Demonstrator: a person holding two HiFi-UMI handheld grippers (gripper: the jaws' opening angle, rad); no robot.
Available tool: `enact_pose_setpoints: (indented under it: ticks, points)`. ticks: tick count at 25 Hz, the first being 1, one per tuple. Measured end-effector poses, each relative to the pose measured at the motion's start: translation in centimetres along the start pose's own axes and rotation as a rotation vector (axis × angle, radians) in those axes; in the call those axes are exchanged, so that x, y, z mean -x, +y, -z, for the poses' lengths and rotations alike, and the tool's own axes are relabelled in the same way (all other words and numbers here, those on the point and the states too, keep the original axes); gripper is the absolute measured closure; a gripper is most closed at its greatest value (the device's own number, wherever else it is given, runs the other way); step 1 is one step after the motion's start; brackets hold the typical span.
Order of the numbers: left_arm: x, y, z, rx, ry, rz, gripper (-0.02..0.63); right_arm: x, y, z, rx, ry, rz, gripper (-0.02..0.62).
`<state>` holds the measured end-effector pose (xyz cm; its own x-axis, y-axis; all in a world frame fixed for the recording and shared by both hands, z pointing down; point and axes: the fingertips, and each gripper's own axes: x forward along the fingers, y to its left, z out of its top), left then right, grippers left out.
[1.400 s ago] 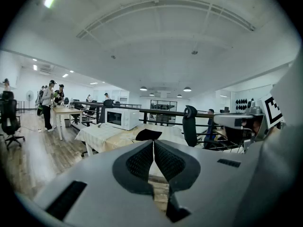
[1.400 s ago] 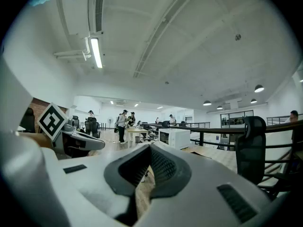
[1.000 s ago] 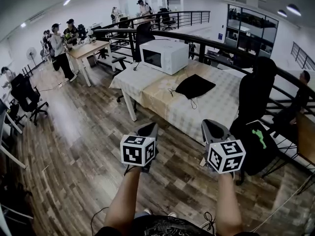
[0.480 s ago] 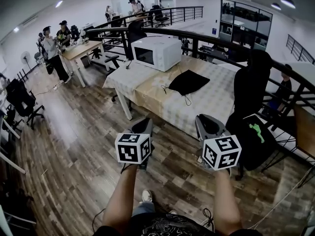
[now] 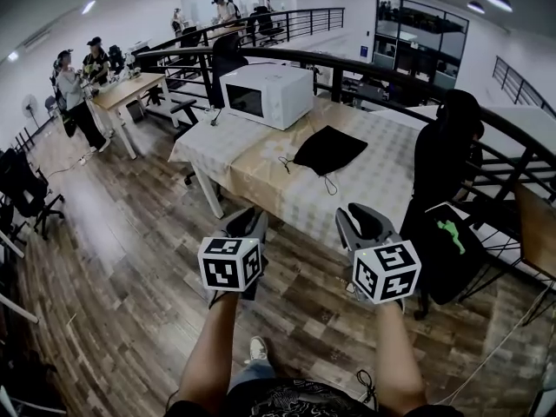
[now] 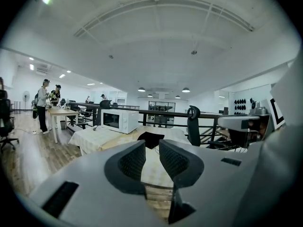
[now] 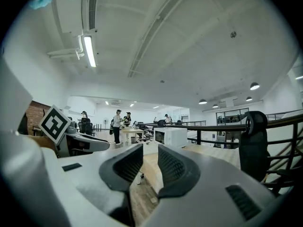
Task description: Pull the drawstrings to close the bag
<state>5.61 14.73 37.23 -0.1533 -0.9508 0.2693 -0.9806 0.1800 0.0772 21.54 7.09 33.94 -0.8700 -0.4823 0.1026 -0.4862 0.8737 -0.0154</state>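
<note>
Now left tongs [image 6: 152, 150] and right tongs [image 7: 150, 154], jaws just opened, hold nothing — black bag [image 5: 329, 149] on table [image 5: 369, 189].

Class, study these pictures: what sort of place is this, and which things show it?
Probably an open-plan office or lab on a mezzanine: office chair, table with a microwave, black railing along the edge.

Your head camera looks steeply down from above, with the left gripper [image 5: 248, 220] and right gripper [image 5: 358, 220] close beneath it and the table [image 5: 261, 172] well beyond their tips. Each gripper camera rides just behind its own jaws, facing almost level along them. All three views share that table and the microwave [image 5: 267, 94] ahead of the jaws.
</note>
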Motion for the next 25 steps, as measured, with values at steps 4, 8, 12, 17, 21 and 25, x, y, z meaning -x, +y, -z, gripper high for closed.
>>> enact_pose_setpoints:
  ticks: [4,8,12,17,21,25]
  points:
    - [-2.5,2.8,-0.5,0.007,0.006,0.029,0.506,-3.2,0.1,0.4,0.003,0.021,0.028,0.479]
    - [-5.2,5.3,-1.3,0.009,0.013,0.074,0.492,-6.1,0.1,0.1,0.003,0.034,0.066,0.464]
    - [-8.0,7.8,-2.5,0.004,0.010,0.112,0.471,-9.3,0.0,-0.3,0.002,0.043,0.101,0.442]
    - [-10.8,9.4,-3.7,-0.028,0.011,0.176,0.443,-12.2,-0.4,-0.6,-0.006,0.056,0.158,0.415]
    - [-12.5,11.0,-4.2,-0.036,0.014,0.212,0.437,-14.4,-0.2,-0.8,-0.011,0.059,0.187,0.404]
    - [-13.9,12.2,-4.3,-0.038,0.017,0.244,0.436,-15.8,-0.1,-0.8,-0.008,0.066,0.217,0.397]
